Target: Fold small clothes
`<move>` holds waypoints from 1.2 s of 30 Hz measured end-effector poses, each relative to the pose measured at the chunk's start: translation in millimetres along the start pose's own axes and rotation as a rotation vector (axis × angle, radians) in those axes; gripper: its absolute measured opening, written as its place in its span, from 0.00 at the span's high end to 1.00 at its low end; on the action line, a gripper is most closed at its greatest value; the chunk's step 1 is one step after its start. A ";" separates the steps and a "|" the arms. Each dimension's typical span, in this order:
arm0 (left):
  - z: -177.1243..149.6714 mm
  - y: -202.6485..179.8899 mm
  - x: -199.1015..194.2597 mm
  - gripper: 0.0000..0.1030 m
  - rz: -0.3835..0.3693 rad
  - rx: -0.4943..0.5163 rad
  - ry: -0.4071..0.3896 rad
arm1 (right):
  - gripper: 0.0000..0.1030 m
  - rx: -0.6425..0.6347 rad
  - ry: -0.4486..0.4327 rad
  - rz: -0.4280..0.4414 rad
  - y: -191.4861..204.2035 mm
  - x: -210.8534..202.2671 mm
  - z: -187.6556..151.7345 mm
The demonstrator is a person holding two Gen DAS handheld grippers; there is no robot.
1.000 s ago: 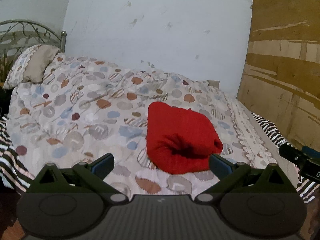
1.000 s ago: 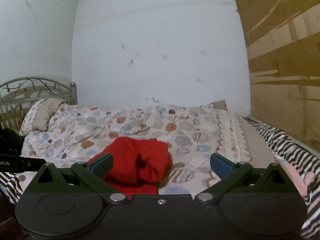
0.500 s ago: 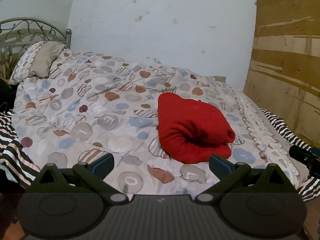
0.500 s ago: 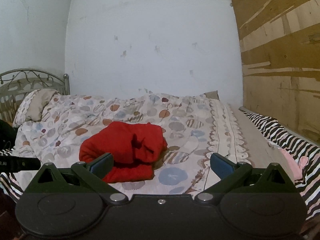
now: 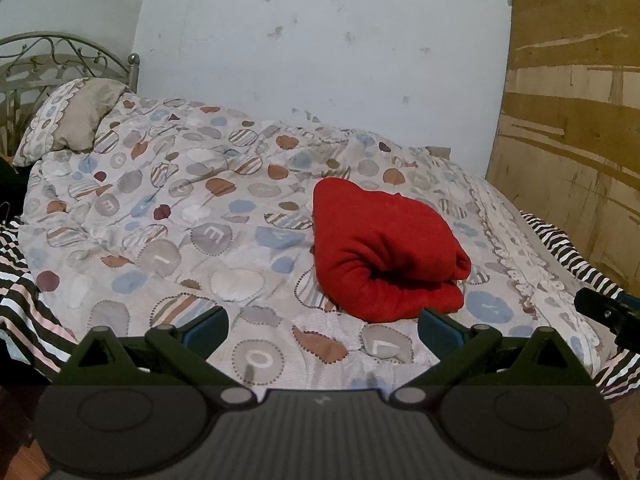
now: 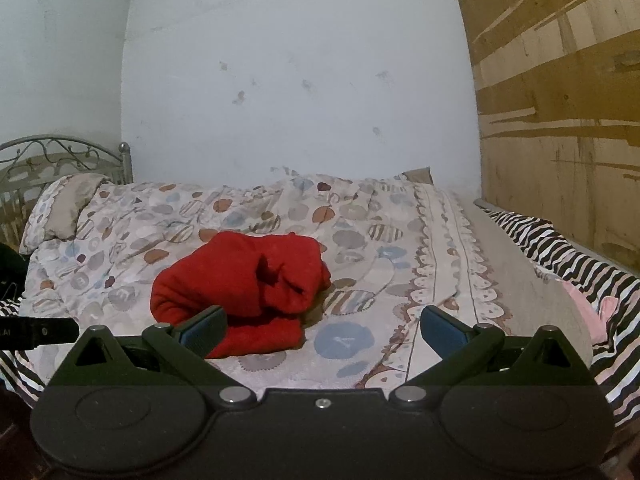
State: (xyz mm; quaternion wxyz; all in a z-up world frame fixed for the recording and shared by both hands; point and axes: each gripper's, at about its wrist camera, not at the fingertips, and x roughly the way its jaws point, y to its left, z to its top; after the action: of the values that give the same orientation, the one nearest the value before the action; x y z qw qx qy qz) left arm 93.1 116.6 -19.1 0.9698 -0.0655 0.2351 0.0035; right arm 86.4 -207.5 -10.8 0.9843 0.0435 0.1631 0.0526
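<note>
So the left gripper (image 5: 322, 326) is held with its fingers spread wide, nothing caught between them; same story for the right gripper (image 6: 322, 326), parted and empty. Neither one is touching cloth; both are hung back off the near edge of the bed.

Just ahead of the left gripper, a bit to its right-finger side, the red garment (image 5: 384, 250) can be seen lying on the patterned duvet (image 5: 180, 216); from the right gripper it sits ahead and toward the left finger, whose blue pad overlaps it in the view, though contact can't be claimed from that.

The garment is already doubled over into a chunky bundle; a rolled front edge is shown to the left camera, and a looser flap is left sticking up on the side seen by the right camera. So the fold looks mostly done, judged from how it lies; maybe a bit of tidying of that flap is left, or it could be called finished.

Further out, a pillow (image 5: 76, 120) and metal headboard (image 5: 52, 52) are found far off to the left; a striped sheet (image 6: 560, 252) and something pink (image 6: 592, 304) are off to the right, which might be the next small item, hard to tell.
</note>
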 end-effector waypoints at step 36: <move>-3.9 0.6 1.4 0.00 0.000 -0.004 0.011 | 0.00 -0.003 0.002 0.000 0.1 -0.1 -0.2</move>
State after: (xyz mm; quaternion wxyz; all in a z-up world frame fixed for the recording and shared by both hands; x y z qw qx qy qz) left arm 92.5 116.6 -23.3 0.9683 -0.0676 0.2404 0.0034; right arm 86.3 -207.4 -10.9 0.9842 0.0420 0.1638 0.0527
